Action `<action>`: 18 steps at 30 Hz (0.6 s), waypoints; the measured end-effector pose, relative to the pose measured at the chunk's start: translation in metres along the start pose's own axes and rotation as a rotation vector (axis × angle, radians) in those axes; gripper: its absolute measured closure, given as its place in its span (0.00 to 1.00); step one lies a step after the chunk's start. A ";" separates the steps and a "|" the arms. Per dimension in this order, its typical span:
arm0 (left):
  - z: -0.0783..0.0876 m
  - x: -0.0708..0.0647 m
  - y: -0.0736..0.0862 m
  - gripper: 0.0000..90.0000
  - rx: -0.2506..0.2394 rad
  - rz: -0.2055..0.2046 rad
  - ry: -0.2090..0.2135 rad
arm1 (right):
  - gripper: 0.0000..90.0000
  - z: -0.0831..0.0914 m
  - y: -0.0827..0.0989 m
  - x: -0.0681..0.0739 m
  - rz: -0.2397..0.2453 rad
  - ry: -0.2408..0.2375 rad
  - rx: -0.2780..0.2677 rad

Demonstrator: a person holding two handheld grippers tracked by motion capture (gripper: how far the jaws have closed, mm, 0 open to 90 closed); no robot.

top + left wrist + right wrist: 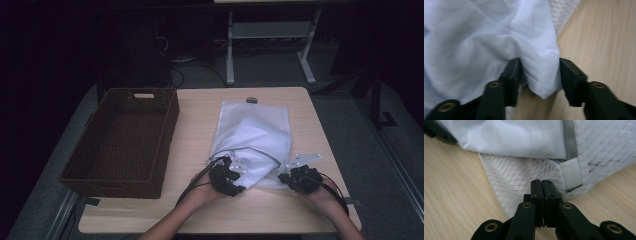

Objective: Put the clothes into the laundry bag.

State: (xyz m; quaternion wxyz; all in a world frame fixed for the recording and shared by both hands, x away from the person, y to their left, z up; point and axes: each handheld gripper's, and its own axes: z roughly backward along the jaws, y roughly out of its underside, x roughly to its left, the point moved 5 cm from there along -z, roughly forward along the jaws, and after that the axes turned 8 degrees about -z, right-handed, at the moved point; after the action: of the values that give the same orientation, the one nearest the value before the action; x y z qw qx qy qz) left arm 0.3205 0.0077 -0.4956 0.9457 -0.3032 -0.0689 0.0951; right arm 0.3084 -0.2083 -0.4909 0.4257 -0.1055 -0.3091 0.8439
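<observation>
A white mesh bag (255,125) lies on the wooden table (200,115), its mouth toward me, with a white cloth (486,37) bulging out of it. My left gripper (231,174) is at the mouth's left side. In the left gripper view its jaws (539,65) stand apart, a hemmed corner of the cloth hanging loosely between them, not squeezed. My right gripper (292,176) is at the mouth's right corner. It (541,183) is shut on the bag's mesh edge (519,177), just left of a white tab and the grey zipper (570,140).
A dark brown wicker basket (150,182) stands on the table's left half. A small round grommet (251,100) sits near the far edge. Table legs and cables are on the dark floor beyond. Bare wood shows between basket and bag.
</observation>
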 end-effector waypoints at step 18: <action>0.018 0.014 -0.031 0.92 -0.101 0.066 0.067 | 0.99 -0.024 -0.010 0.045 0.131 -0.088 0.028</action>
State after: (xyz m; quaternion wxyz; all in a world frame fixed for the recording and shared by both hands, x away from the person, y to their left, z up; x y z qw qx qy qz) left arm 0.3351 -0.0033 -0.4617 0.9274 -0.3555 -0.0319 0.1123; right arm 0.2979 -0.1584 -0.5000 0.3568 -0.0824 -0.3084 0.8780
